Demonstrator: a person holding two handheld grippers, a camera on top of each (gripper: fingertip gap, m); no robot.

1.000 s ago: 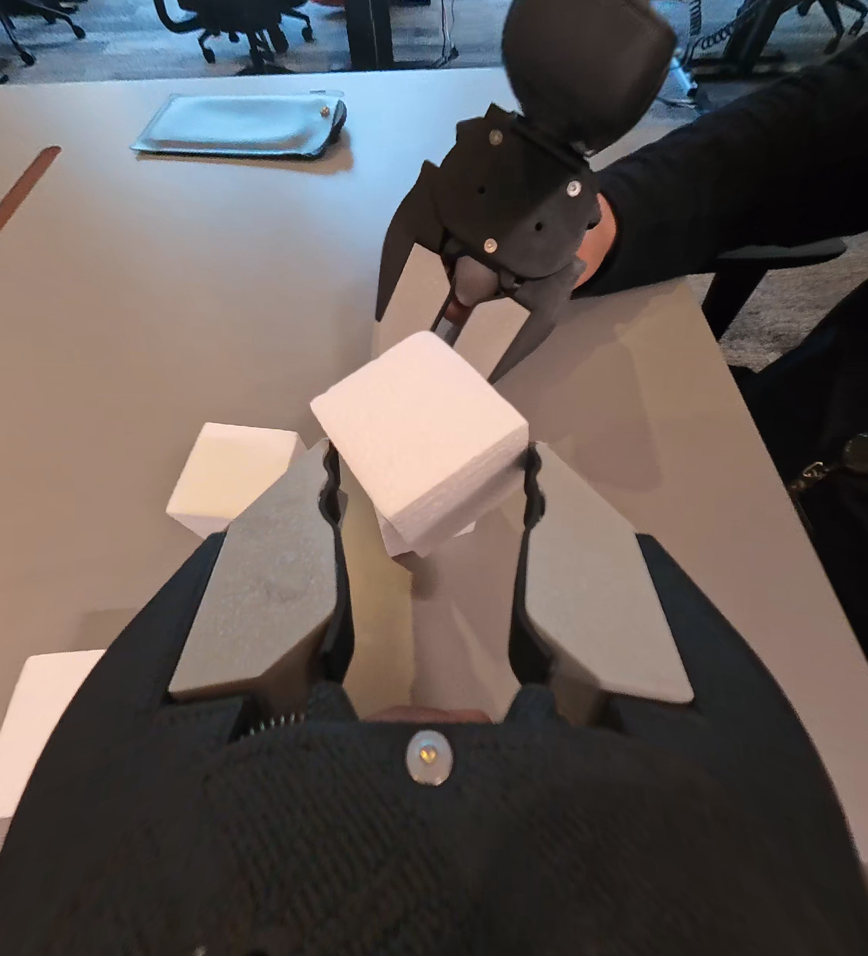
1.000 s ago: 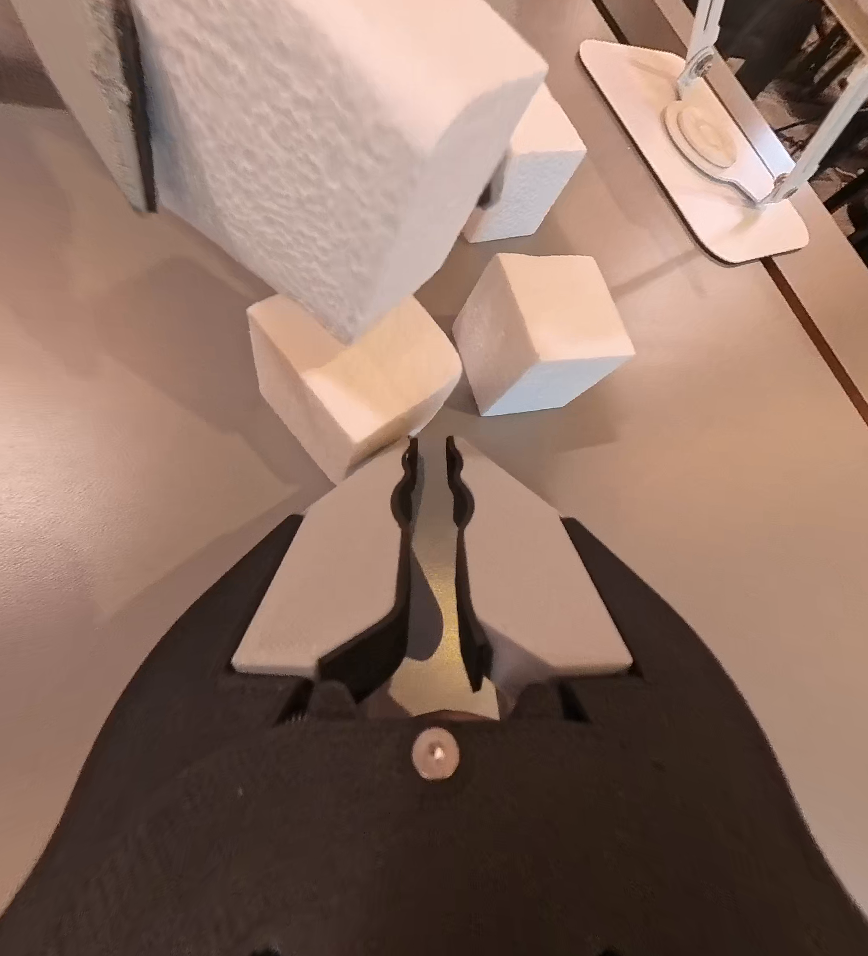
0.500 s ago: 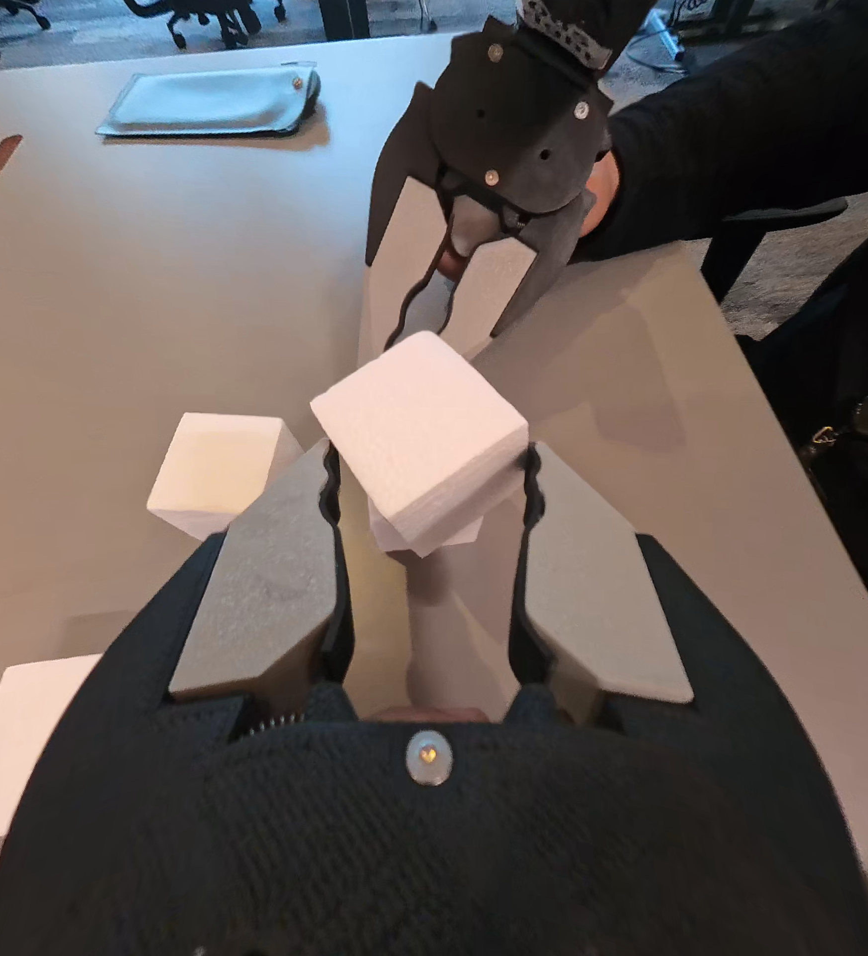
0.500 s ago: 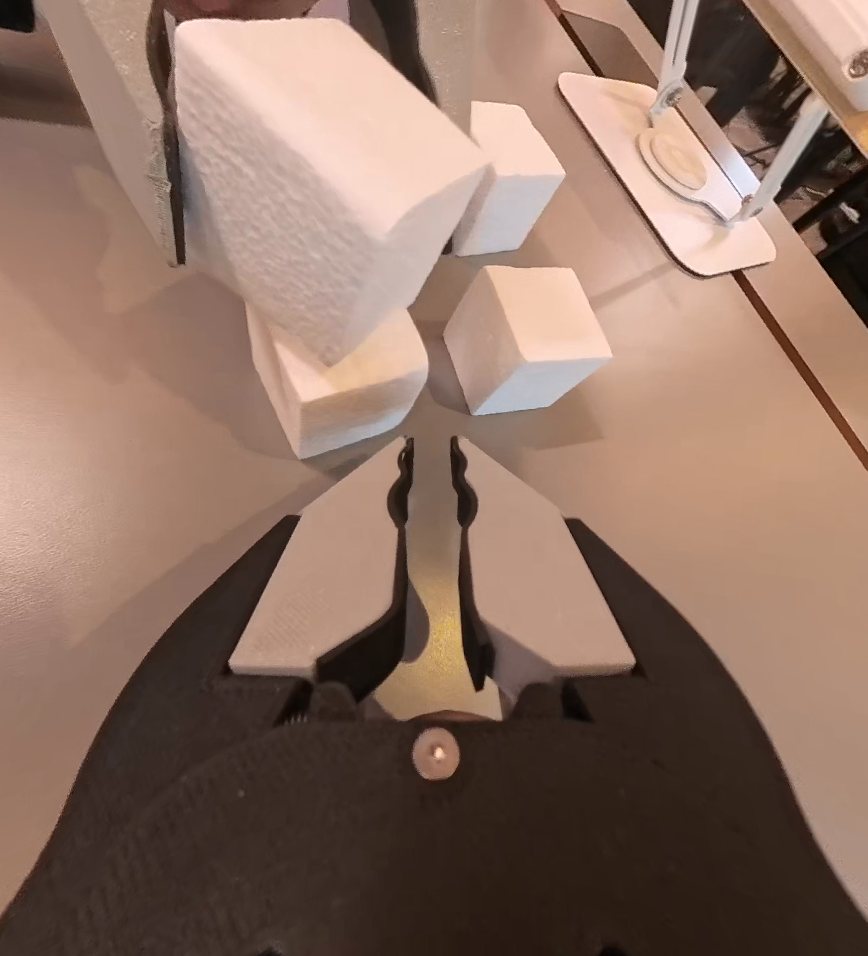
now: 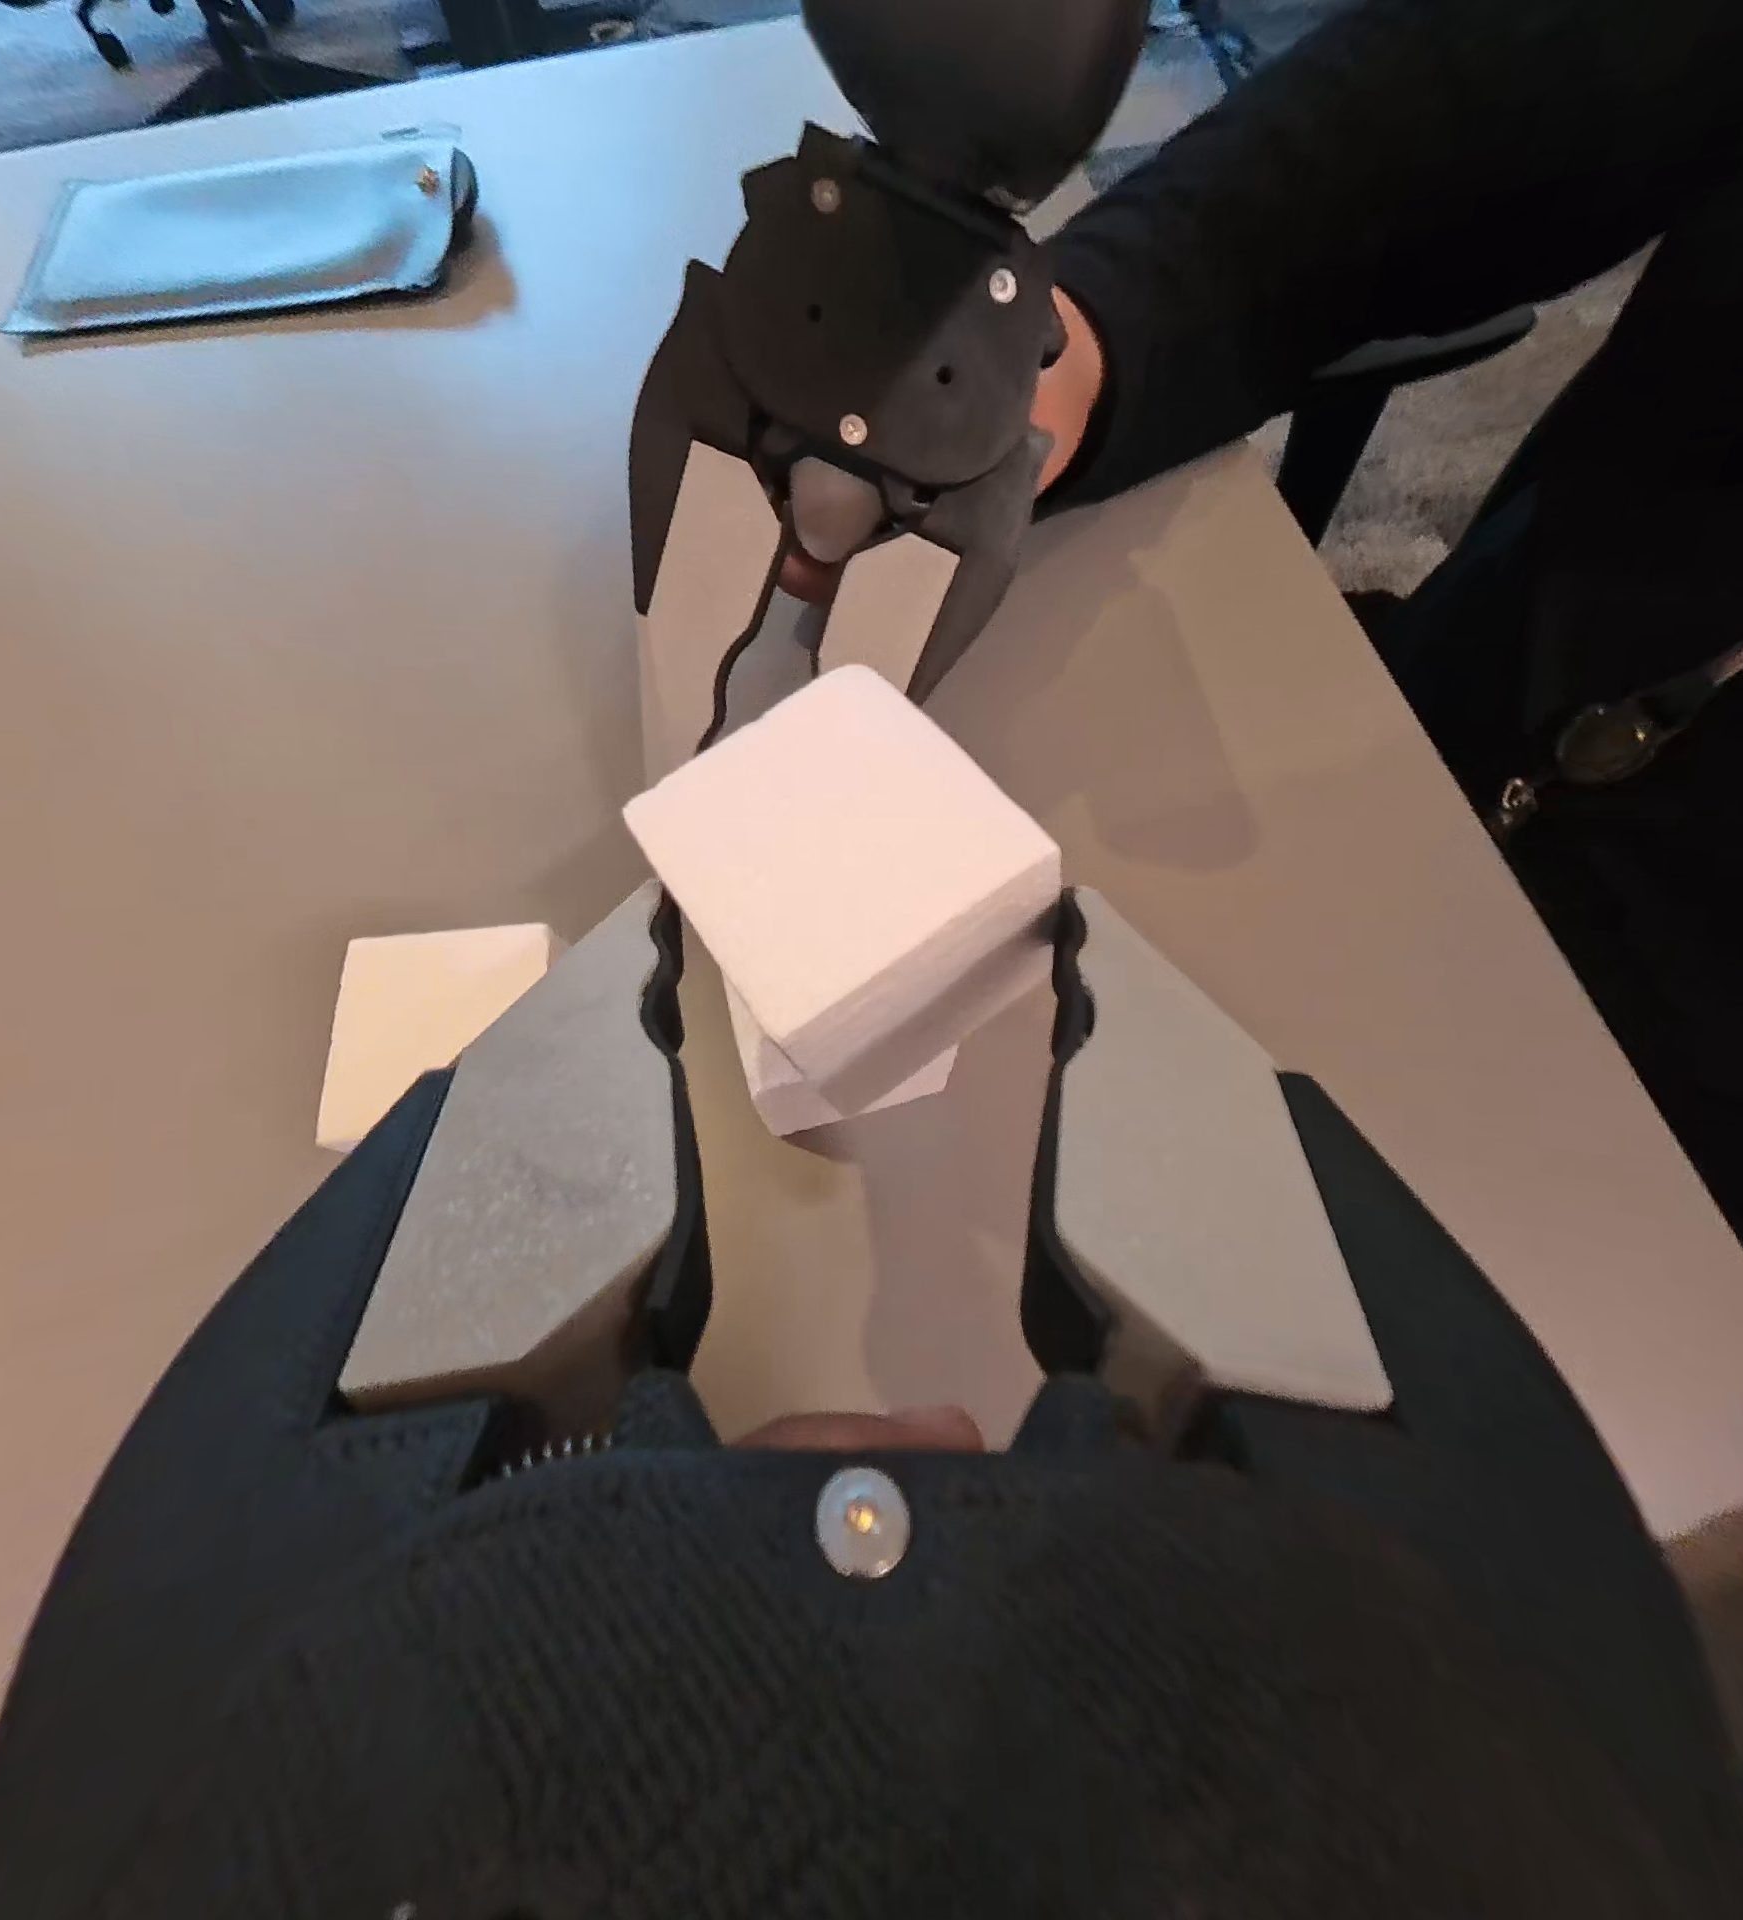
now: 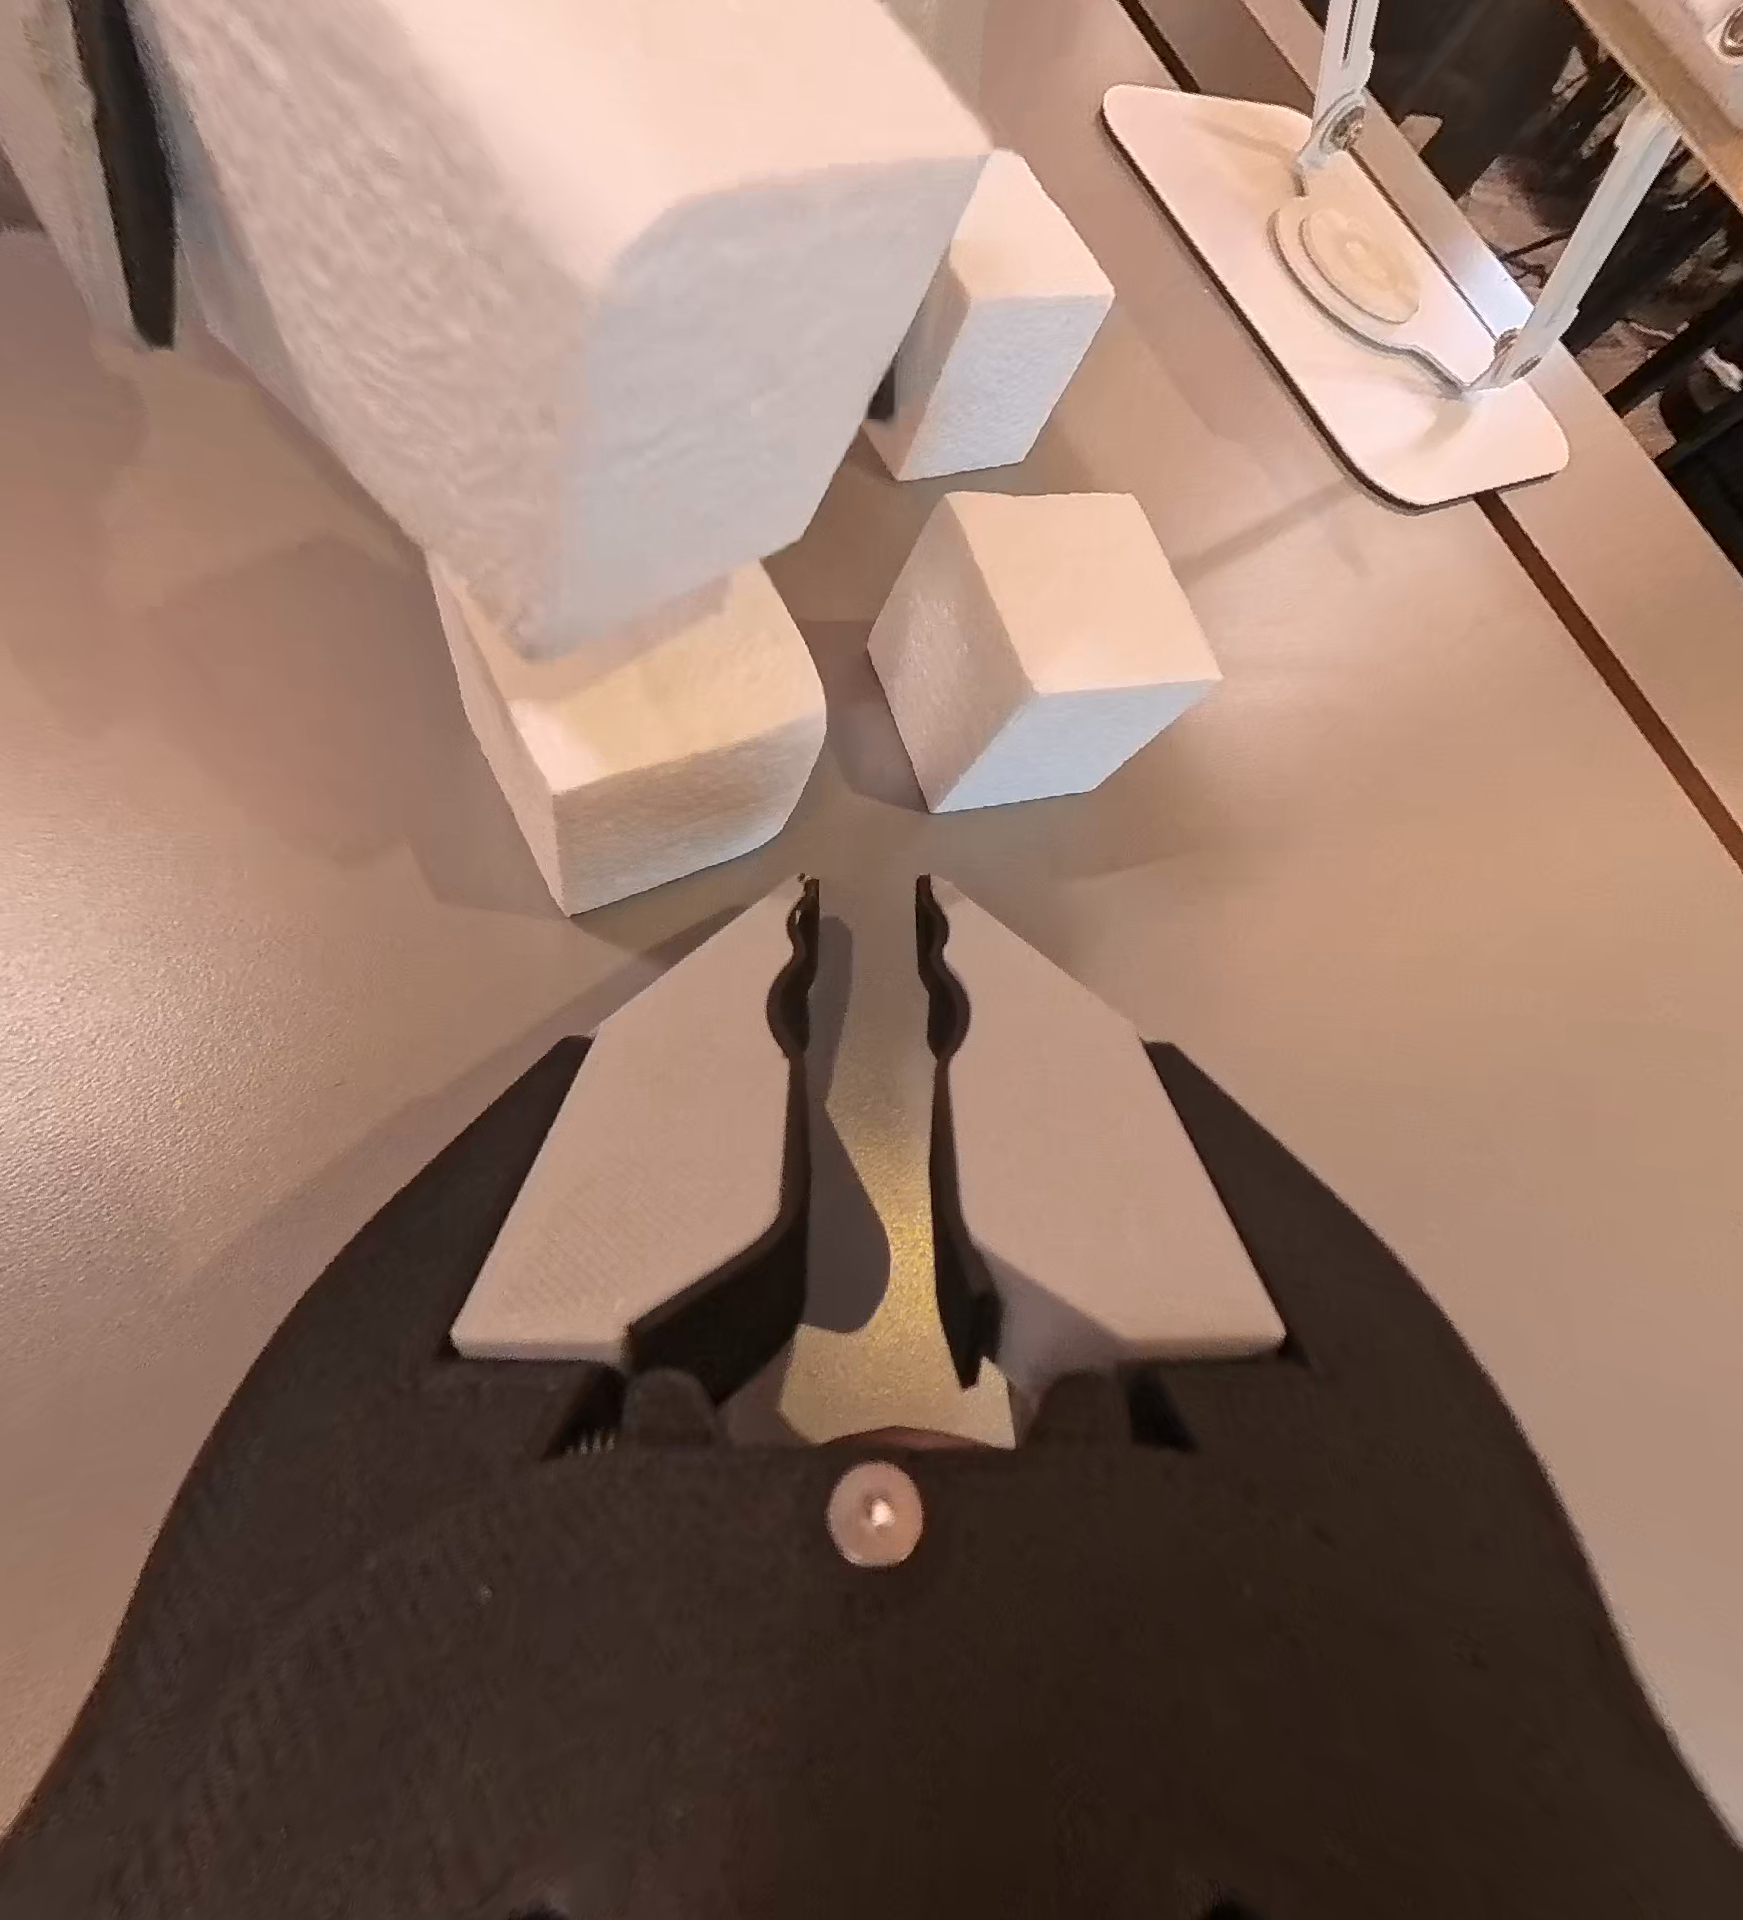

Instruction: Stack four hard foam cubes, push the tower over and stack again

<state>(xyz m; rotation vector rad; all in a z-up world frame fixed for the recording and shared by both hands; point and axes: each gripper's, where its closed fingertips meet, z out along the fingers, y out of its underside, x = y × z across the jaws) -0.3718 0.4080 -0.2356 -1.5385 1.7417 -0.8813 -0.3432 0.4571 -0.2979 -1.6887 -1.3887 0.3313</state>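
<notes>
The left gripper [image 5: 859, 914] pinches 1 foam cube [image 5: 841, 852] just above the base cube [image 6: 659, 748], the second tier under way, needing squaring before release; the right gripper [image 6: 862, 894], jaws narrowly parted, waits empty nearby.

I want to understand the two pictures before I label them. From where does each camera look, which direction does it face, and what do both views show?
Left wrist view: sits on the left gripper, looks forward and down at its held white foam cube, jaws closed on it; the right gripper and a dark sleeve face it.
Right wrist view: sits on the right gripper, jaws slightly apart and empty, facing the cubes on the beige table.
Shared: the held cube, above another white foam cube.
</notes>
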